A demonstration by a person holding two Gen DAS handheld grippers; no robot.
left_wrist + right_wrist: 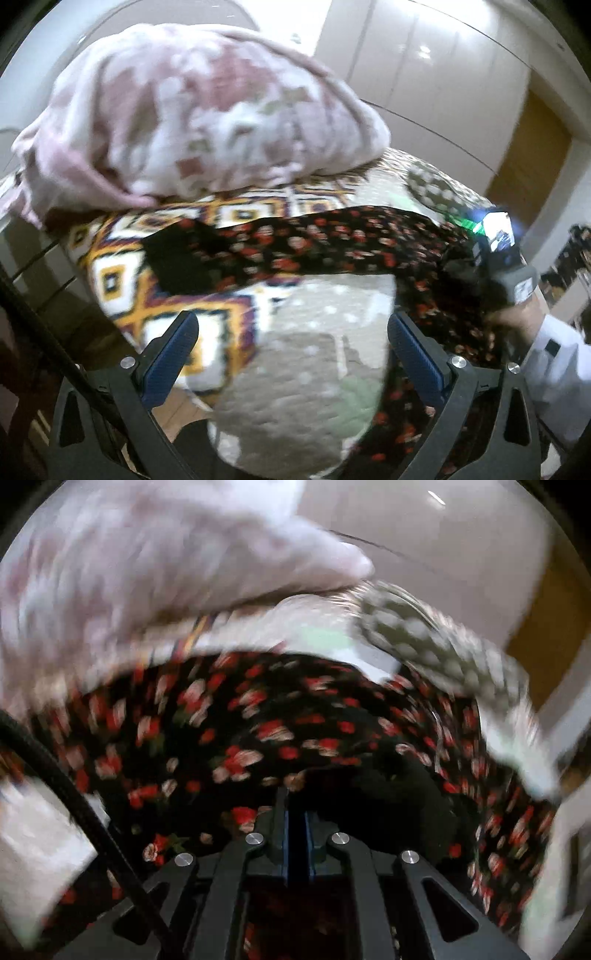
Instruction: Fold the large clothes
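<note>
A black garment with red flowers [317, 247] lies stretched across the bed, over a patterned cover [122, 280] and a pale quilt [306, 369]. My left gripper [291, 354] is open and empty above the quilt, near the garment's lower edge. My right gripper [295, 812] is shut on the black floral garment [258, 720], which fills the blurred right wrist view. The right gripper also shows at the right of the left wrist view [495, 273], held in a hand at the garment's right end.
A big pink and white blanket [192, 114] is piled at the back of the bed. A checked pillow [432, 188] lies at the back right. White wardrobe doors [424, 74] and a wooden door [528, 166] stand behind.
</note>
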